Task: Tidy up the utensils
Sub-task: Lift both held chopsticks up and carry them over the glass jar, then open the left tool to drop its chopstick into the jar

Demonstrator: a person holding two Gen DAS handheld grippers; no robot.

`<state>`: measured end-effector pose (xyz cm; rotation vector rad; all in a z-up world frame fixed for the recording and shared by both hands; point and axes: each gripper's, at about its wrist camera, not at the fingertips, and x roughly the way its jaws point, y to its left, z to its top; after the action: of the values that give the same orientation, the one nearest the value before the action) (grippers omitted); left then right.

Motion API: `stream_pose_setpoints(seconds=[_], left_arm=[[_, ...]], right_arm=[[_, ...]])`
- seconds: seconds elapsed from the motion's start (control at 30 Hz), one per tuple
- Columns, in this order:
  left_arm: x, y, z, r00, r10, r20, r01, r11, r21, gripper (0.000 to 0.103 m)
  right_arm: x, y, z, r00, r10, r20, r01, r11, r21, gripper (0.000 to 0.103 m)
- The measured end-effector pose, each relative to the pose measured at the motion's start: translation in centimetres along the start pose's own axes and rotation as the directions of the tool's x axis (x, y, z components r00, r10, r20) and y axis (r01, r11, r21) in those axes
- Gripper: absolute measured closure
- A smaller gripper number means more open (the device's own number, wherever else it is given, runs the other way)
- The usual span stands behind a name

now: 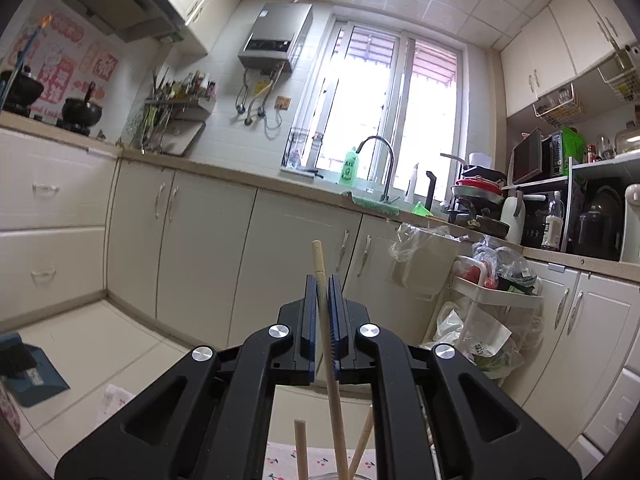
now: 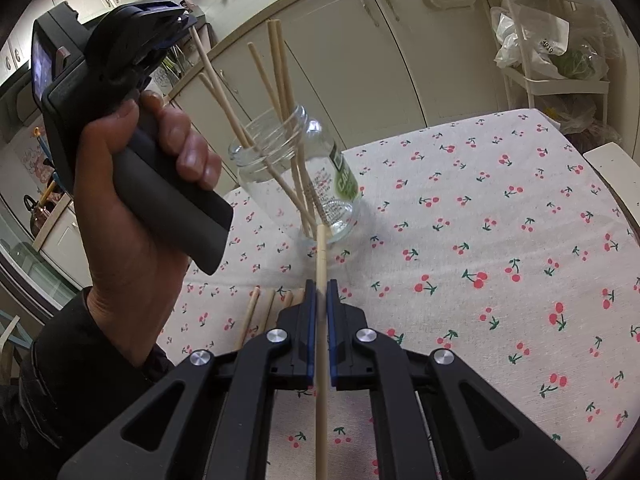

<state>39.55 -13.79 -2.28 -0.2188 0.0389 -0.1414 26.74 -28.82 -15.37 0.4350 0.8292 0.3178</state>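
Note:
A clear glass jar (image 2: 320, 176) with a green label stands on the cherry-print tablecloth (image 2: 500, 240), and several wooden chopsticks (image 2: 280, 76) lean in it. My left gripper (image 2: 182, 20) is above and left of the jar, held by a hand (image 2: 136, 208), and is shut on a chopstick (image 2: 212, 76) whose lower end is inside the jar. In the left wrist view that chopstick (image 1: 325, 320) runs between the left gripper (image 1: 324, 280) pads. My right gripper (image 2: 320, 284) is shut on another chopstick (image 2: 321, 256), its tip near the jar's base.
Several loose chopsticks (image 2: 256, 312) lie on the cloth left of my right gripper. Beyond the table stand cream cabinets (image 2: 340, 52) and a white trolley (image 2: 532, 72) with plastic bags. A chair edge (image 2: 612, 168) shows at the right.

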Motion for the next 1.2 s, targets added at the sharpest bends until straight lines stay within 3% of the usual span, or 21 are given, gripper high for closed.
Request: stream_pose_setpoints(seconds=[0.27, 0.57, 0.73, 0.8, 0.87, 0.93, 1.03, 1.2], left_arm=[[0.1, -0.9, 1.0, 1.000, -0.004, 0.027, 0.003, 1.000, 0.029, 0.098], [-0.8, -0.4, -0.4, 1.000, -0.012, -0.028, 0.014, 0.998, 0.061, 0.098], [-3.5, 1.6, -0.5, 0.997, 0.002, -0.072, 0.002, 0.999, 0.054, 0.096], [-4.5, 2.6, -1.1, 0.993, 0.012, -0.114, -0.006, 0.999, 0.053, 0.085], [-6.1, 4.2, -2.5, 0.982, 0.039, -0.182, -0.031, 0.998, 0.046, 0.051], [-7.6, 5.7, -4.0, 0.971, 0.070, -0.227, -0.064, 0.997, 0.035, 0.044], [-9.3, 8.2, -6.4, 0.941, 0.086, -0.326, -0.093, 0.996, -0.006, 0.036], [-10.5, 10.9, -9.2, 0.906, 0.089, -0.413, -0.128, 0.989, -0.068, 0.028]], right_arm=[[-0.1, -0.1, 0.2, 1.000, 0.013, 0.013, -0.013, 1.000, 0.004, 0.097], [-1.2, -0.2, 0.4, 0.998, 0.023, 0.050, -0.024, 1.000, 0.013, 0.097], [-2.6, -0.6, 0.8, 0.990, 0.065, 0.127, -0.071, 0.997, 0.041, 0.097], [-3.2, -0.9, 1.0, 0.984, 0.088, 0.157, -0.099, 0.993, 0.061, 0.097], [-3.8, -1.2, 1.3, 0.974, 0.110, 0.196, -0.127, 0.989, 0.078, 0.097], [-4.5, -1.1, 1.7, 0.966, 0.121, 0.228, -0.143, 0.986, 0.084, 0.097], [-5.5, -0.1, 3.0, 0.947, 0.128, 0.293, -0.154, 0.986, 0.066, 0.097], [-6.7, 3.2, 6.7, 0.896, 0.167, 0.411, -0.177, 0.984, -0.015, 0.097]])
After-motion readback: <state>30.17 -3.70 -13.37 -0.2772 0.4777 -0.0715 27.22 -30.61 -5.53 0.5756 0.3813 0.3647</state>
